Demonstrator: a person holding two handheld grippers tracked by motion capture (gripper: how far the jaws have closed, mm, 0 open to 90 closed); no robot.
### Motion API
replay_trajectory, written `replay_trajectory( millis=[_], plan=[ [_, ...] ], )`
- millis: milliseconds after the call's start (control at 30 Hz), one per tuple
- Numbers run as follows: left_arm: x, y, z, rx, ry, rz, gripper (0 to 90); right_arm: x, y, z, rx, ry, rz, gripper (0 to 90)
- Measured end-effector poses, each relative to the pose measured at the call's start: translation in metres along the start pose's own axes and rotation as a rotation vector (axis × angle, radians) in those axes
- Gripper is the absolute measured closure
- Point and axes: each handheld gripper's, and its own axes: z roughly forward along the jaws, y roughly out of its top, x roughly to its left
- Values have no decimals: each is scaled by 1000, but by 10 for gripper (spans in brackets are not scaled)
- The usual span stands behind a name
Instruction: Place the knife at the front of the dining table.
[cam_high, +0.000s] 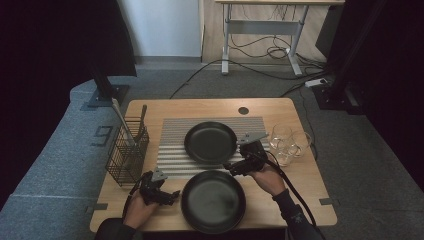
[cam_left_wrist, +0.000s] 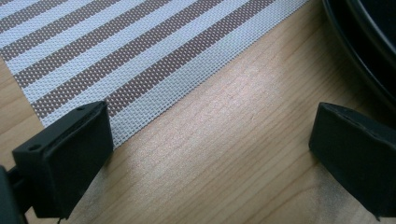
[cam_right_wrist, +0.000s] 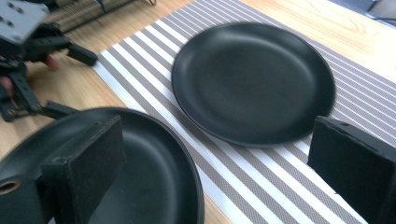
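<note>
Your left tool (cam_high: 170, 196): jaws wide, empty, low over worktop (cam_high: 280, 200), just left of near black plate (cam_high: 213, 201). Your right tool (cam_high: 231, 167): jaws wide, empty, at near plate's far right rim. Near plate sits on bare wood, far edge overlapping striped mat (cam_high: 172, 135); far black plate (cam_high: 210, 142) already on mat. Judgement: early stage, nothing gripped; near plate not yet grasped or moved.

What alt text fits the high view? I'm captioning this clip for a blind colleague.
Two hand-held grippers, left gripper and right gripper, flank a black plate at the near edge of a wooden table, both open. A second black plate sits on a striped mat, between a wire basket and three glasses.
</note>
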Motion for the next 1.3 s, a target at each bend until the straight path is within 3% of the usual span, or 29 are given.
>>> replay_trajectory(
  millis=[1300],
  plan=[
    [0, 0, 0, 0, 0, 0, 0, 19, 82, 42, 41, 79, -75, 6]
  ],
)
